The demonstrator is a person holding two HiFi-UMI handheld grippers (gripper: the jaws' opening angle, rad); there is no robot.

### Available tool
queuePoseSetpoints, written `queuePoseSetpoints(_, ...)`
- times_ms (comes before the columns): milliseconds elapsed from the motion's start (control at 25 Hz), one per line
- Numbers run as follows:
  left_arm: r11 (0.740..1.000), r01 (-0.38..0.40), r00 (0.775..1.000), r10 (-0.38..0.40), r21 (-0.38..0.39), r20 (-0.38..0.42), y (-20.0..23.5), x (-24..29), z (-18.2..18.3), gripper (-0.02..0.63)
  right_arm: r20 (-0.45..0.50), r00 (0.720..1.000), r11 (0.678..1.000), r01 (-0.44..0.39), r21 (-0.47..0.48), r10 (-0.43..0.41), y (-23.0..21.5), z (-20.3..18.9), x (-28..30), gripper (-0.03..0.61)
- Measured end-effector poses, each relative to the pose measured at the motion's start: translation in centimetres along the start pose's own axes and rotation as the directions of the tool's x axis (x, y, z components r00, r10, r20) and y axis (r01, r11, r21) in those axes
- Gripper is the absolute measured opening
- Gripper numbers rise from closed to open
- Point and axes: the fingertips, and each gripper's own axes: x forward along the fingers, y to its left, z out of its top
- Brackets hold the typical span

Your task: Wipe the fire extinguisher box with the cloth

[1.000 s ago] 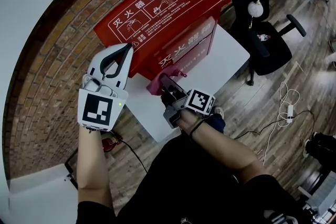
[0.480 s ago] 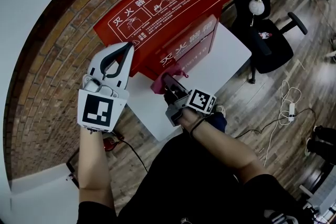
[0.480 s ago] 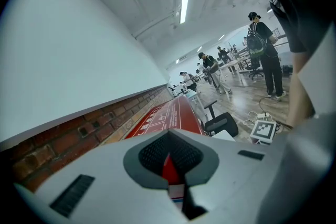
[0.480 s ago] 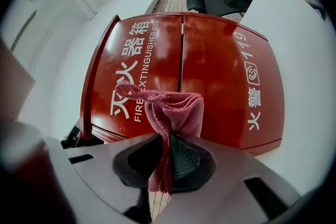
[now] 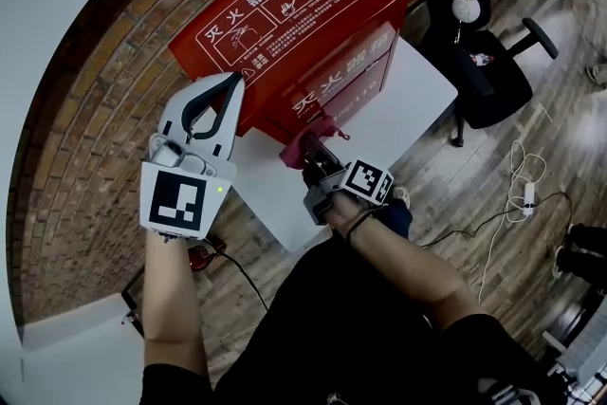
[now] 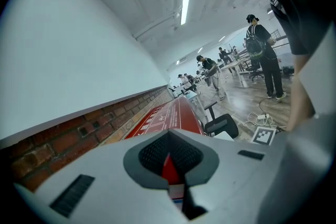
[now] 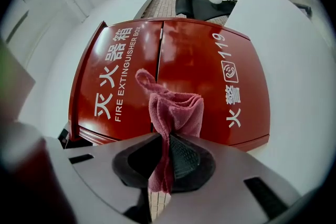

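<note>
The red fire extinguisher box [image 5: 294, 24] stands against the brick wall, white diagrams and print on its lid. Its two front doors [image 7: 173, 76] fill the right gripper view. My right gripper [image 5: 313, 150] is low in front of those doors, shut on a folded pink cloth [image 7: 173, 110] whose free end stands up between the jaws; I cannot tell if the cloth touches the doors. My left gripper [image 5: 230, 85] is held up at the box's left front corner, jaws shut with nothing between them. In the left gripper view the box lid [image 6: 165, 118] runs away beyond the closed jaws.
A white panel [image 5: 379, 123] lies on the floor in front of the box. A black office chair [image 5: 474, 62] stands to the right, with cables [image 5: 517, 194] on the wooden floor beyond it. Several people stand far off down the room [image 6: 260, 55].
My right gripper with the cloth has sunk a little lower along the box's front doors. The left gripper has stayed where it was.
</note>
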Motion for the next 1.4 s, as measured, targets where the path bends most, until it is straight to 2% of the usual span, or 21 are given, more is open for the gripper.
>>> queuePoseSetpoints(480,1.000,0.001,1.000,-0.001,-0.001,0.000,0.0,0.0,-0.1,0.012,-0.011,0.999,0.999,0.039,-0.017,-0.039,-3.2,0.2,0.2,0.051)
queuePoseSetpoints(720,1.000,0.001,1.000,-0.001,0.000,-0.001,0.1,0.0,0.0,0.012,-0.021,0.995,0.995,0.098,0.013,-0.098,-5.5,0.1,0.1,0.051)
queuePoseSetpoints(1400,1.000,0.009,1.000,-0.009,0.010,-0.010,0.0,0.0,-0.1,0.012,-0.019,0.980,0.980,0.199,0.010,-0.199,-12.5,0.2,0.4,0.051)
